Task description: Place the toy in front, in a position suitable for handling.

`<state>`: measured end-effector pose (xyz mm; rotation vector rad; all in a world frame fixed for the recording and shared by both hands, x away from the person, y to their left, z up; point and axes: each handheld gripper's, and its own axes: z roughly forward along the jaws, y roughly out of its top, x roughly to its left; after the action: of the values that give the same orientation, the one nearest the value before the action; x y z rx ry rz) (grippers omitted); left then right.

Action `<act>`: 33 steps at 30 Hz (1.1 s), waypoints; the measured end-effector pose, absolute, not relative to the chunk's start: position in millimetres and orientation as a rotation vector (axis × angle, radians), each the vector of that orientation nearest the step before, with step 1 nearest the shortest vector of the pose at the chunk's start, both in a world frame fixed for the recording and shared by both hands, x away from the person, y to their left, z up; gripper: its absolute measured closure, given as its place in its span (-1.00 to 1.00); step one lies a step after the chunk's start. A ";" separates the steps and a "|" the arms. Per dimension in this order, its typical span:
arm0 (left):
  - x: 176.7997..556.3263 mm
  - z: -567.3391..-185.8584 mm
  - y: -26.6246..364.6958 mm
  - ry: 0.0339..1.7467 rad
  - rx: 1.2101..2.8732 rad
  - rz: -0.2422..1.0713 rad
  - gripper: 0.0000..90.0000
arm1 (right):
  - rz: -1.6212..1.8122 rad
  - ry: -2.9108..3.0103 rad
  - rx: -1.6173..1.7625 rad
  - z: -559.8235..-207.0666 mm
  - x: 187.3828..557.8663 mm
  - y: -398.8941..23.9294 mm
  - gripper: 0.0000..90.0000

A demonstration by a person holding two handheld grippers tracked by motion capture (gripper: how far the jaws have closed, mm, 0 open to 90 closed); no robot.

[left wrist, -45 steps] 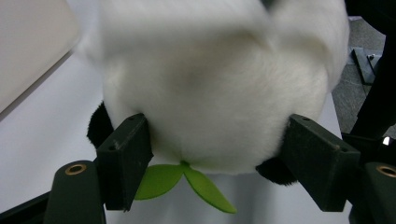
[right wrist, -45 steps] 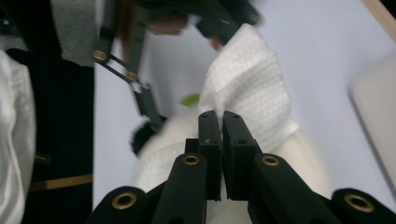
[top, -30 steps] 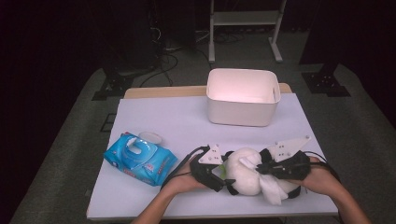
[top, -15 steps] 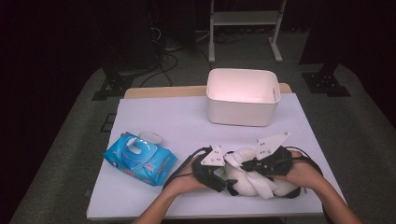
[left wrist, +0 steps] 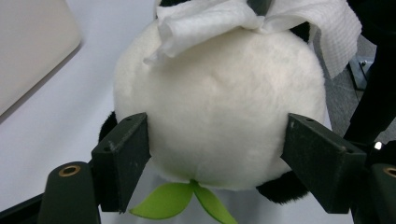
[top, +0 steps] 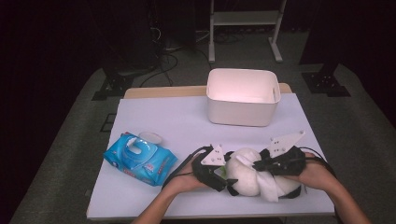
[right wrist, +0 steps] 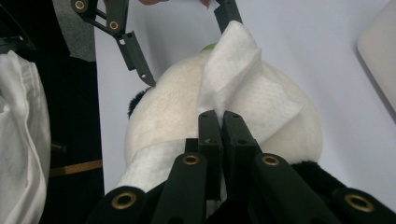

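Note:
A white plush toy (top: 245, 175) with black limbs and a green leaf lies near the table's front edge. My left gripper (top: 224, 175) holds its round head from the left, and in the left gripper view its pads (left wrist: 126, 149) press both sides of the plush toy (left wrist: 219, 107). My right gripper (top: 261, 165) comes in from the right, shut on a white wipe (top: 268, 186). In the right gripper view the right gripper (right wrist: 219, 121) pinches the wipe (right wrist: 238, 70), which is draped over the top of the toy (right wrist: 163, 107).
A white bin (top: 243, 95) stands at the back of the table (top: 159, 116). A blue pack of wipes (top: 140, 158) lies at the front left with its flap up, and a small white oval piece (top: 150, 137) sits just behind it.
My right gripper slid the wipe a little to the left over the toy, then back to the right. The left gripper and the toy stayed put.

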<state>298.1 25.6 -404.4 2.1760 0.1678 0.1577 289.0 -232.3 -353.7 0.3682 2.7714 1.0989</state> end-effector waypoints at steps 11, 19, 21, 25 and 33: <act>299.1 -405.0 23.1 0.136 2.202 0.156 -0.47 | 1.047 2.790 0.273 -346.0 294.1 -200.0 0.92; 299.0 -405.0 23.8 0.133 2.202 0.161 -0.47 | 1.013 2.821 0.280 -345.1 315.7 -192.3 0.92; 299.2 -403.9 23.8 0.131 2.201 0.161 -0.47 | 1.023 2.824 0.325 -345.8 318.5 -201.3 0.92; 300.3 -399.0 26.0 0.134 2.190 0.148 -0.47 | 1.061 2.812 0.376 -347.7 316.3 -216.0 0.92; 299.4 -403.6 23.2 0.137 2.200 0.086 -0.46 | 1.016 2.842 0.317 -349.4 288.3 -211.1 0.92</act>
<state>299.4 23.2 -403.6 2.1998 0.1367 0.0858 288.3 -211.1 -349.4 0.3169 2.8416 1.0160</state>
